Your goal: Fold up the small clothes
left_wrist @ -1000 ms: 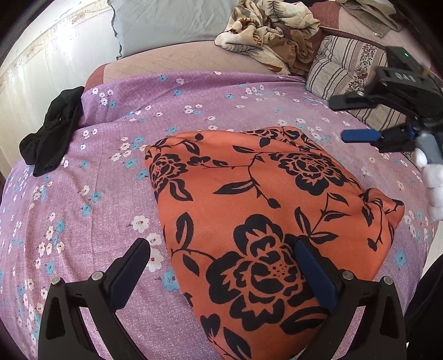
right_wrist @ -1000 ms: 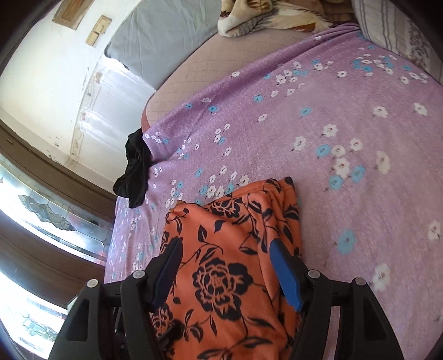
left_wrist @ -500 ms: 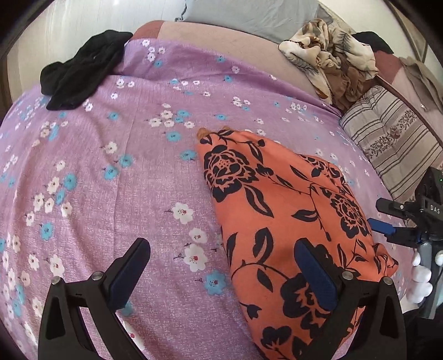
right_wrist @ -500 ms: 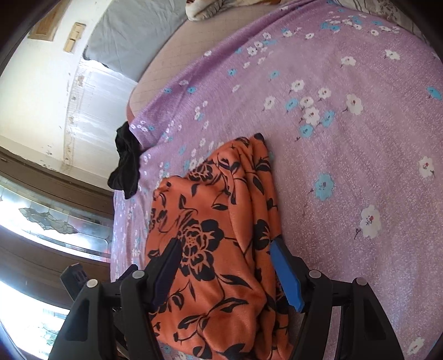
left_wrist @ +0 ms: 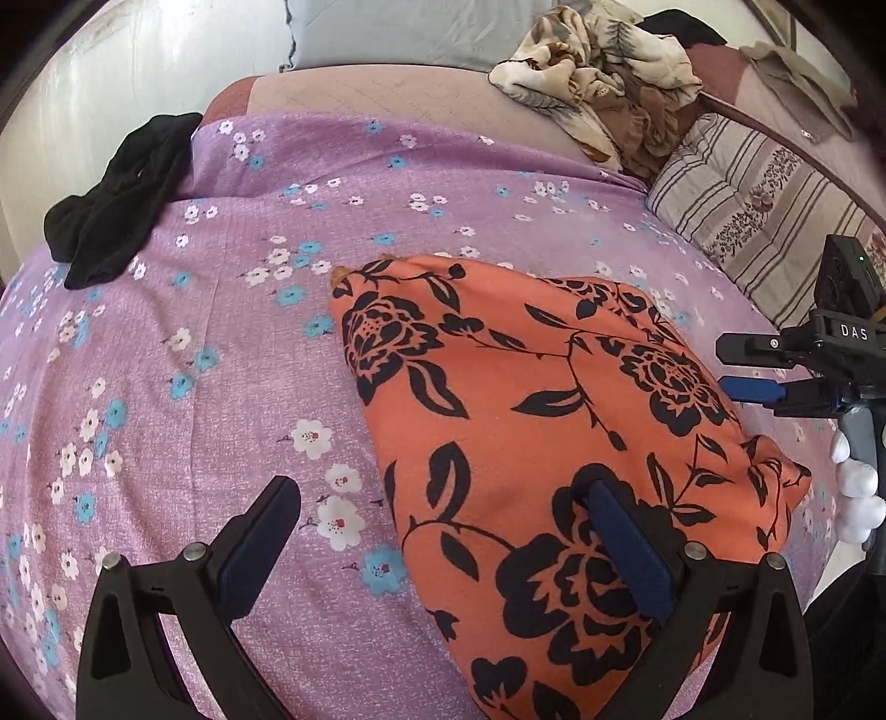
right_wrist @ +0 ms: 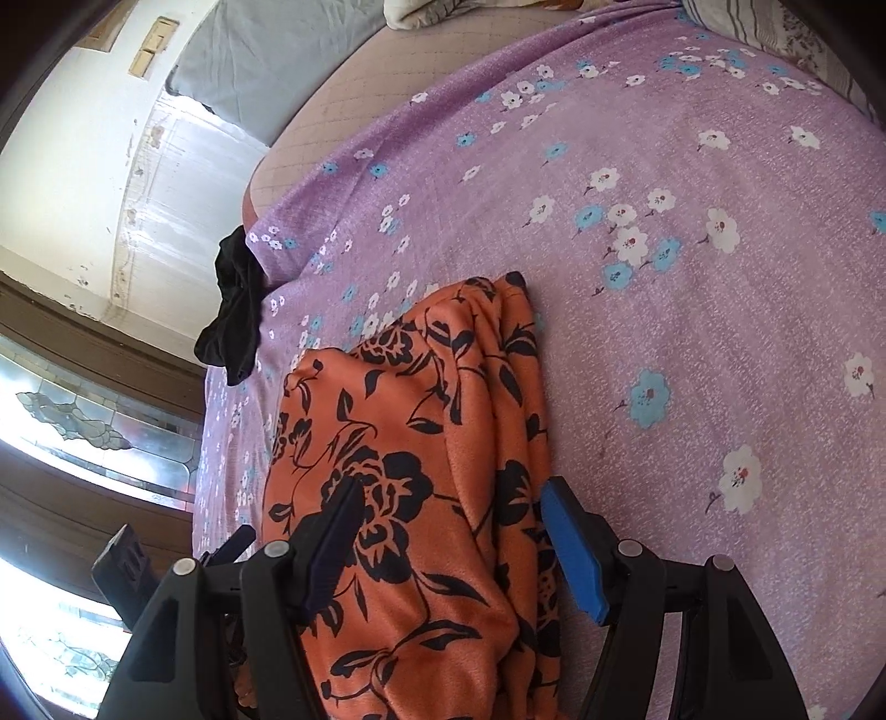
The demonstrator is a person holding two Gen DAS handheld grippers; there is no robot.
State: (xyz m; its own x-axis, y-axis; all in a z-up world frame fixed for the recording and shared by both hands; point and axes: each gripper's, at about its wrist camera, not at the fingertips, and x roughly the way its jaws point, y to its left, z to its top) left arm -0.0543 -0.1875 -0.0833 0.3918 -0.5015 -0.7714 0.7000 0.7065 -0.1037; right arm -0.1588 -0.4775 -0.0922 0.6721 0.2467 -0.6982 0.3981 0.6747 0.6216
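An orange garment with black flowers [left_wrist: 531, 421] lies folded on the purple flowered bedsheet [left_wrist: 210, 354]; it also shows in the right wrist view [right_wrist: 421, 476]. My left gripper [left_wrist: 443, 498] is open and empty, its right finger over the garment's near part, its left finger over the sheet. My right gripper [right_wrist: 451, 501] is open and empty above the garment's bunched edge. It also shows in the left wrist view [left_wrist: 747, 371], at the garment's right side.
A black garment [left_wrist: 116, 199] lies at the sheet's far left edge. A crumpled beige patterned cloth [left_wrist: 598, 83] and a striped cushion [left_wrist: 758, 210] sit at the far right. A grey pillow [left_wrist: 398, 33] lies at the head. A window [right_wrist: 83, 432] is on the left.
Both grippers stay open. The left view has swung back toward the garment, so its right finger is over the cloth again. The right gripper has moved in closer over the garment's edge.
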